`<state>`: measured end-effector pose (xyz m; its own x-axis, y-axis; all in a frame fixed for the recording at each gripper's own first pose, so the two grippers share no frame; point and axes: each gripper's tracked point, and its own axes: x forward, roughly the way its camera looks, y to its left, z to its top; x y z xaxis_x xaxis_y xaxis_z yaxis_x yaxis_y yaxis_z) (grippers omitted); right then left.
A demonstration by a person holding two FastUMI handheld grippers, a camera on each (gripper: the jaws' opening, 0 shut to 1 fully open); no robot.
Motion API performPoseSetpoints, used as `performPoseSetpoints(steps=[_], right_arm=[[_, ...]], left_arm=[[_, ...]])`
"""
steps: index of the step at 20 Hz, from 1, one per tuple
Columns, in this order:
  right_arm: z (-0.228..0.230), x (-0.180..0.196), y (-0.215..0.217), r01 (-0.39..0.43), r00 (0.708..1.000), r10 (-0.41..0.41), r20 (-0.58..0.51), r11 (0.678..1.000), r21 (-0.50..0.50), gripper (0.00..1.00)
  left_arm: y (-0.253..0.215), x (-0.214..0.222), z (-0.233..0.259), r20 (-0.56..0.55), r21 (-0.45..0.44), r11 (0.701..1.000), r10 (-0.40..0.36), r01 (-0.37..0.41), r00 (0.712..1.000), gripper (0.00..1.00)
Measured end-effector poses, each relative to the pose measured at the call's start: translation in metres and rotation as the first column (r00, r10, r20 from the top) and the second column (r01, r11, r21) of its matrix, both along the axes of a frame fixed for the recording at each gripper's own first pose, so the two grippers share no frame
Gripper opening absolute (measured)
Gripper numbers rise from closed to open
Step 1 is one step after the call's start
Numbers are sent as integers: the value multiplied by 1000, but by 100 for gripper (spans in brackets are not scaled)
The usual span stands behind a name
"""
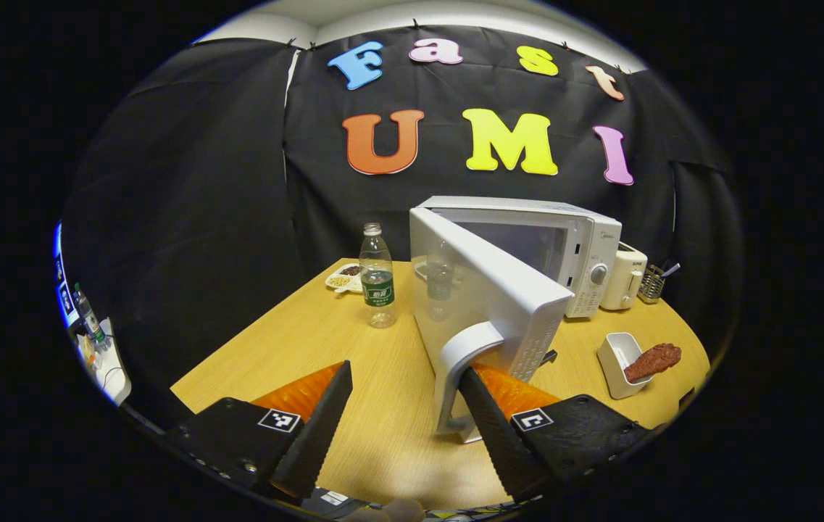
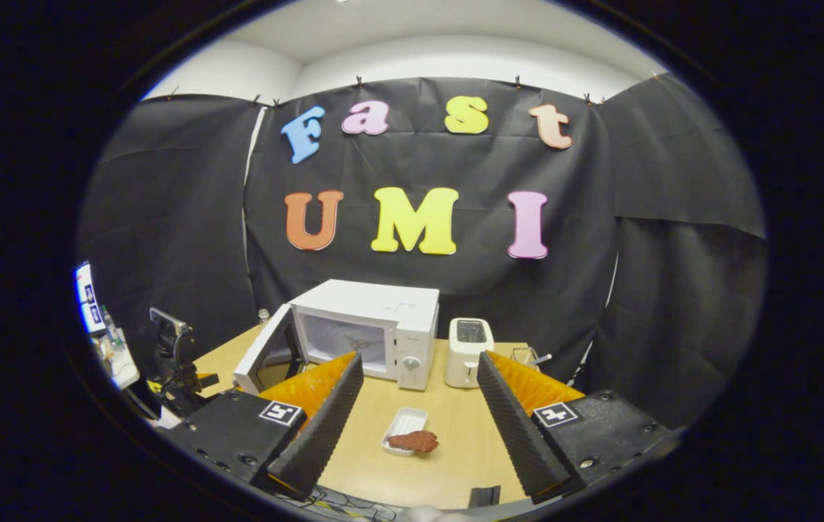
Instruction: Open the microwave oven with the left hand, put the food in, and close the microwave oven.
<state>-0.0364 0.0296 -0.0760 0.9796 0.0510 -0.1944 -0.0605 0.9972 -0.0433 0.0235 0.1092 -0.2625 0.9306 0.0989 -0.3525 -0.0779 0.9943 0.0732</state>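
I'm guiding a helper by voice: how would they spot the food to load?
Start at the white microwave on the wooden table. In front of it lies a small white tray, and resting on its edge is the food, a lumpy reddish-brown piece unlike anything nearby.

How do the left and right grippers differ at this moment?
The left gripper has one finger hooked behind the microwave door handle; the right gripper touches nothing. The left is at the half-open door; the right hangs back, above the food in its white tray. Both are open.
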Motion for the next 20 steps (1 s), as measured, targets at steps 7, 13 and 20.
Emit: performPoseSetpoints(steps=[7,13,20], right_arm=[[-25,-3,17,-14,1000,14,-23,1000,27,100],[-90,12,-11,12,993,-2,-119,997,82,100],[-229,43,-44,55,929,56,-367,956,287,99]], left_arm=[[83,-26,22,33,77,992,100,-102,994,90],[94,-63,46,55,109,989,95,-101,994,90],[11,-83,95,100,69,997,-33,26,994,90]])
